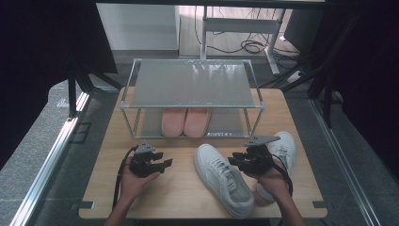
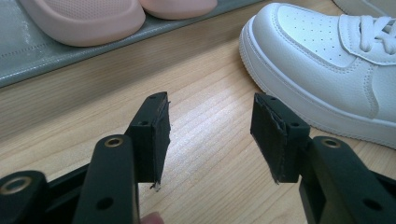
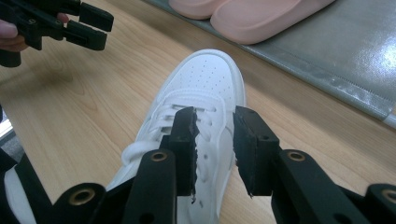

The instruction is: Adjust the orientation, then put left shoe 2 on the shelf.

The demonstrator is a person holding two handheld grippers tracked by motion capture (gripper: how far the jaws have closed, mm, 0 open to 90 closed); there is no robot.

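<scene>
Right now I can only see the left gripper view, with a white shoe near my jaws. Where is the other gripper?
Observer: The right gripper hovers over the laces of that white sneaker. Its jaws are apart and pinch nothing.
Operator: Is there another shoe like it?
Observer: Yes, a second white sneaker lies just to the right of the first one.
Operator: What is above the pink slippers?
Observer: The rack's top shelf, and nothing lies on it.
</scene>
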